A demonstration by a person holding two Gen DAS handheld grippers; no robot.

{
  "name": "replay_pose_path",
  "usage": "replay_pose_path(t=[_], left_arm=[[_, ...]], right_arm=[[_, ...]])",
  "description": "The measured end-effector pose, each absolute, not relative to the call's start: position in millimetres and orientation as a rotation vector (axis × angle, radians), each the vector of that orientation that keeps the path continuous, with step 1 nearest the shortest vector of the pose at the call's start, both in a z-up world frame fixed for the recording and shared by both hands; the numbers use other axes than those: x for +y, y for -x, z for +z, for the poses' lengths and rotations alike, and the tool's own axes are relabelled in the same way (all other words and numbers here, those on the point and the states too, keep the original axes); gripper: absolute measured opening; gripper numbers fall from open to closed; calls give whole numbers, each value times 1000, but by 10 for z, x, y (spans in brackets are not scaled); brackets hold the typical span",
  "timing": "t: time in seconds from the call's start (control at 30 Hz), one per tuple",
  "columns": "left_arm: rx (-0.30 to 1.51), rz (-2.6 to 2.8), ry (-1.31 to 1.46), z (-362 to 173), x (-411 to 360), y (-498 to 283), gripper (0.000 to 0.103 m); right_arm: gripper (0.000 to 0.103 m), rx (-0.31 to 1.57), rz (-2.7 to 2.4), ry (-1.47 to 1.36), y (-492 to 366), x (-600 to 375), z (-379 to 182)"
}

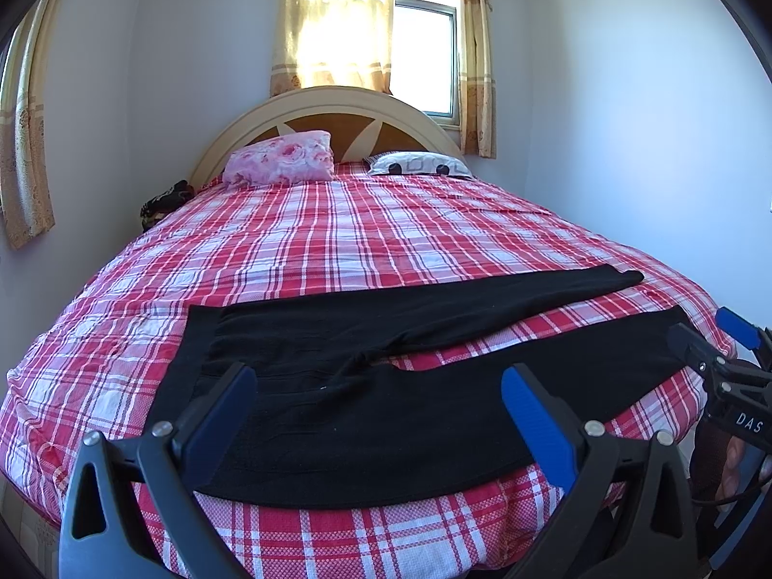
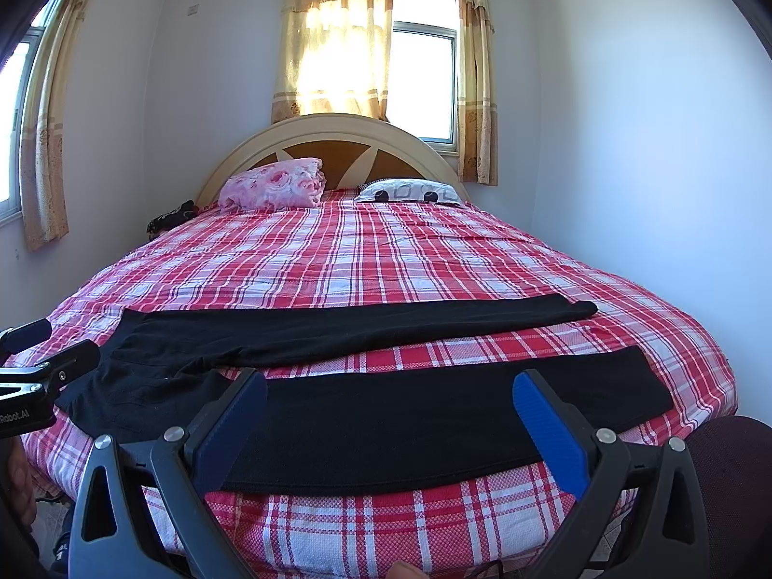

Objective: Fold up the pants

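Black pants spread flat across the foot of the bed, legs splayed apart. Soft, light, limp knit; likely to sag and cling. Best pinched at near-leg hem and waistband. Left gripper and right gripper both gaping wide, empty, hovering over the near leg.

A home bedroom: a plaid-covered bed fills the centre, arched headboard, pillows and curtained window above

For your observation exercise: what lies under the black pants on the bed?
The black pants lie flat on the red plaid bedspread, which shows all around them. Anything beneath the covered fabric is hidden.
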State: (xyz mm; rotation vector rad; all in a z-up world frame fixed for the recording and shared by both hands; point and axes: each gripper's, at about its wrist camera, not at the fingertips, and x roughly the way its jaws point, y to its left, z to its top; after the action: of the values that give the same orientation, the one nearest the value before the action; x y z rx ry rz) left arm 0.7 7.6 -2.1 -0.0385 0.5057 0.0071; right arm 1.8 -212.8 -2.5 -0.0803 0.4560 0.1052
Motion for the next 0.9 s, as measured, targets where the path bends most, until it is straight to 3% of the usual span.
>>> replay_pose_path(t=[0.9], left_arm=[[508,6,39,-43,100,-1,103]], right_arm=[[102,463,105,80,8,-2058,-77]])
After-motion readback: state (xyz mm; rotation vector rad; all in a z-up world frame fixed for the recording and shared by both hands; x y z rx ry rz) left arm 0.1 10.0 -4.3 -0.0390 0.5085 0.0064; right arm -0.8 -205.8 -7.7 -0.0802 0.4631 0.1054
